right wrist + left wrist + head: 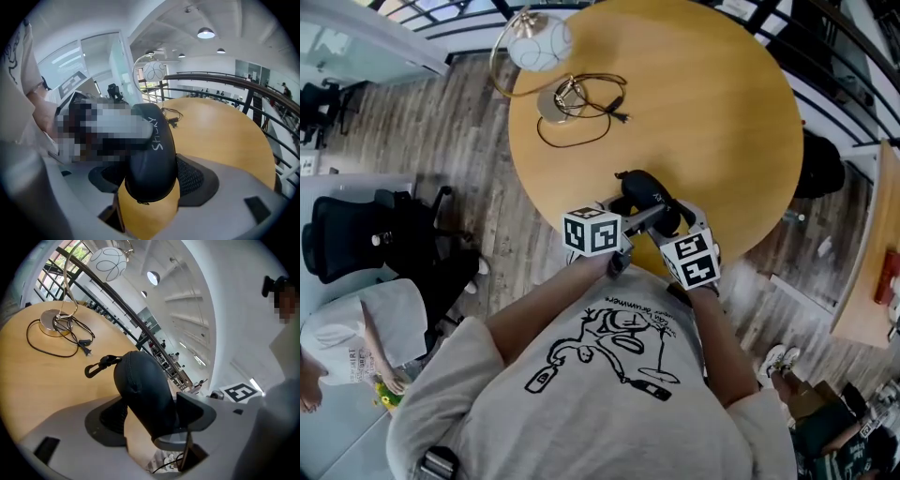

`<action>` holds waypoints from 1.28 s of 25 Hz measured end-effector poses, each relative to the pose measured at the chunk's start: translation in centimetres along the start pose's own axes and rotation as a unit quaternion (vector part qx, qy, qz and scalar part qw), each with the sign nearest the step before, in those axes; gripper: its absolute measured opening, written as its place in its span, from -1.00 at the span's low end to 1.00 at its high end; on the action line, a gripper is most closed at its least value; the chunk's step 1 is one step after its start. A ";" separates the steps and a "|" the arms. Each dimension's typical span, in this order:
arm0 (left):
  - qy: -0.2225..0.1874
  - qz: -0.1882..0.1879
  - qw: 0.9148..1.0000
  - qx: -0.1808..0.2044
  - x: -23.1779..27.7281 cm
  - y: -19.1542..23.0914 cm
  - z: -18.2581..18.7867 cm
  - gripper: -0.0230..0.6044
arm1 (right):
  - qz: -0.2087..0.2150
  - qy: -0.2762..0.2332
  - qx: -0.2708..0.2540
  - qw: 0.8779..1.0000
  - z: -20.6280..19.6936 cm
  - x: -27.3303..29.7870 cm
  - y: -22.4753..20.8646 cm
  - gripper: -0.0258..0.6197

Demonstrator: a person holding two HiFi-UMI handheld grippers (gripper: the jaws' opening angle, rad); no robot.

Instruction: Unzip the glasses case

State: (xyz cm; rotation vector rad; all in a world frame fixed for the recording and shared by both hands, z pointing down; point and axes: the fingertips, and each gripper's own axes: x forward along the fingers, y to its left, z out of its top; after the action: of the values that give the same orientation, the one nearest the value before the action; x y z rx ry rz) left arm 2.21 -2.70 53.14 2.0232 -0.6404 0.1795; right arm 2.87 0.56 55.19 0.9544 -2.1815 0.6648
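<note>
The black glasses case (652, 192) hangs above the near edge of the round wooden table (712, 112), between both grippers. My right gripper (150, 176) is shut across the case (152, 154), both pads against its sides; white lettering runs along its top. From the left, my left gripper (150, 416) stands open around one end of the case (143, 385), which lies close against the right-hand jaw. A strap with a black clip (96, 367) dangles from the far end. The seam along the case looks closed. In the head view the left gripper (642, 217) and right gripper (673, 225) meet at the case.
A lamp with a white globe (542, 42), a round base (558, 98) and a loose black cable (581, 117) sits at the table's far left. A black office chair (356, 234) and another person (356, 337) are on the floor to the left. A railing runs behind the table.
</note>
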 end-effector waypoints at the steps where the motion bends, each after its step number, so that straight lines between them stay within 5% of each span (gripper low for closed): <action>1: -0.002 -0.003 1.000 -0.002 0.2 -0.2 0.1 0.09 | 0.000 -0.005 0.005 1.000 0.0 -0.2 0.2 0.05; 9: -0.013 -0.016 1.000 -0.005 0.7 -1.3 1.0 0.05 | 0.008 -0.019 0.020 1.000 0.6 -1.1 0.6 0.05; 17: -0.050 -0.019 0.999 0.001 -1.1 -1.3 3.9 -0.08 | 0.021 -0.046 -0.041 0.998 1.9 -3.1 0.9 0.05; 22: -0.080 -0.027 0.996 -0.018 -3.1 -0.8 7.0 -0.11 | 0.021 -0.009 -0.090 0.996 0.5 -3.4 1.2 0.04; 23: -0.086 -0.031 0.996 -0.021 -3.5 -0.9 7.5 -0.11 | 0.024 -0.004 -0.097 0.995 0.2 -3.2 1.3 0.01; 25: -0.096 -0.043 0.994 -0.030 -4.0 -1.4 8.1 -0.11 | 0.026 -0.008 -0.107 0.994 0.5 -3.1 1.8 -0.56; 26: -0.100 -0.049 0.993 -0.034 -4.2 -1.7 8.3 -0.11 | 0.027 -0.013 -0.110 0.994 0.8 -3.1 2.0 -0.67; 32: -0.108 -0.069 0.990 -0.054 -4.5 -2.4 8.3 -0.12 | 0.034 -0.042 -0.105 0.993 2.2 -2.7 2.2 -0.69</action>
State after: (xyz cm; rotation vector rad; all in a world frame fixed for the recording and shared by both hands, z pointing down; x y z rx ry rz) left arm -1.51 -7.15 45.24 1.9885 -0.6270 -0.1548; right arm 1.73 1.63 51.41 0.8137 -2.3142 0.4221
